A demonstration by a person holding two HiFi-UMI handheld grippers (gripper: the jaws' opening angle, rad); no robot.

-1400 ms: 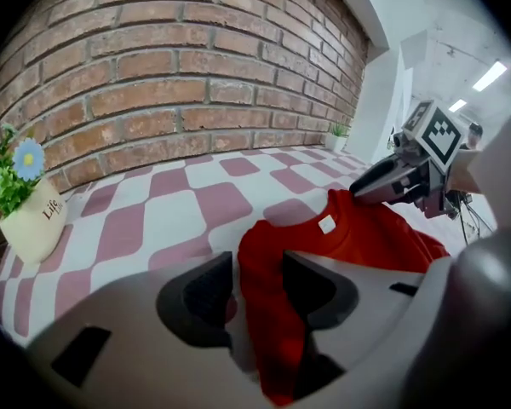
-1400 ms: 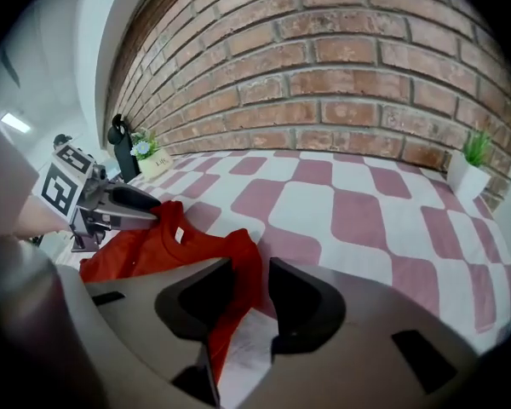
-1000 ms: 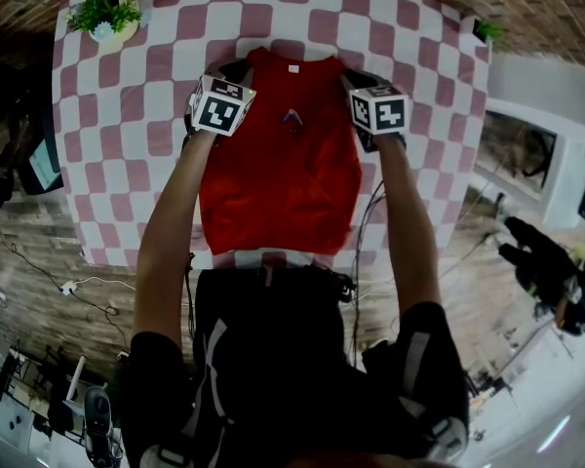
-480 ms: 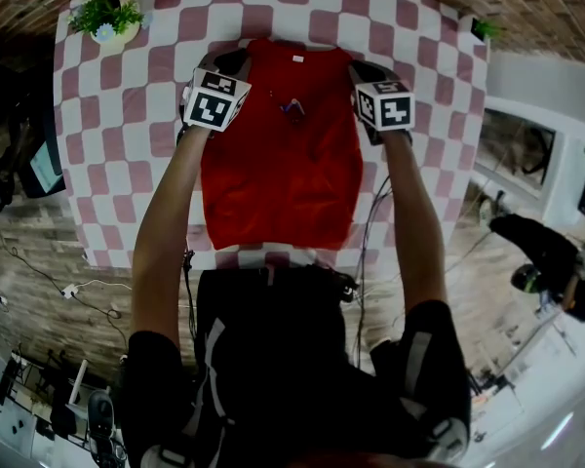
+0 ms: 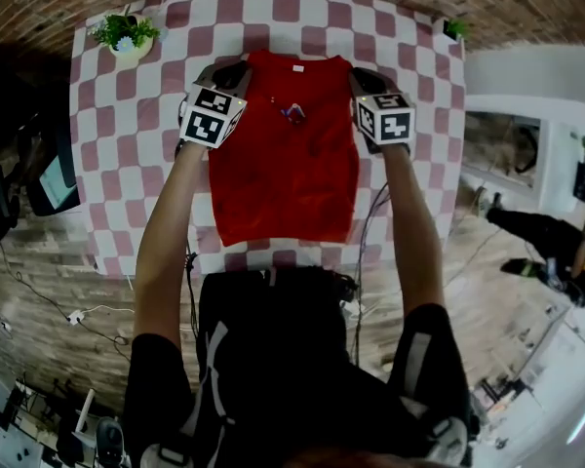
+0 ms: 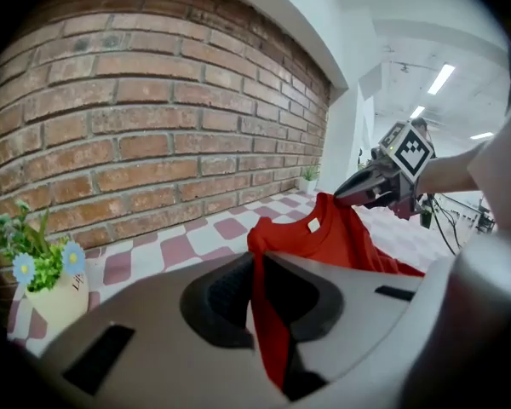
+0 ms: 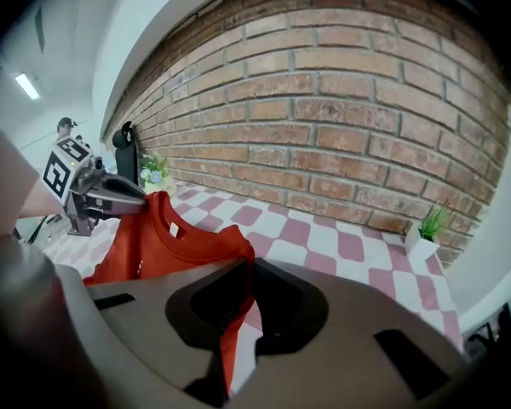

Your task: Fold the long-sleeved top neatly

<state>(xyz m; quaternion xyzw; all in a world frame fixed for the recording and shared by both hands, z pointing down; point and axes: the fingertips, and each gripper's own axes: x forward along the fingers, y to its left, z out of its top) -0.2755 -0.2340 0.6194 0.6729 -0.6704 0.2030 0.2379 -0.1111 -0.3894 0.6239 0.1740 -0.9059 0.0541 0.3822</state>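
red top [image 5: 285,154] x1 | grippers x2: left gripper [image 5: 232,70], right gripper [image 5: 363,76] | checked tbl [image 5: 127,144] x1 | pot plants x2: flower pot [image 5: 129,37], green pot [image 5: 455,28]

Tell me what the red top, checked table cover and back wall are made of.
The red top looks like soft, matte knit fabric: it hangs in limp folds. The checked table cover could be cloth or vinyl; unclear. The back wall appears rough brick, with pale mortar lines.

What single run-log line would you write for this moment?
left gripper: shut on red top, one shoulder | right gripper: shut on other shoulder | red top: collar end held above checked table
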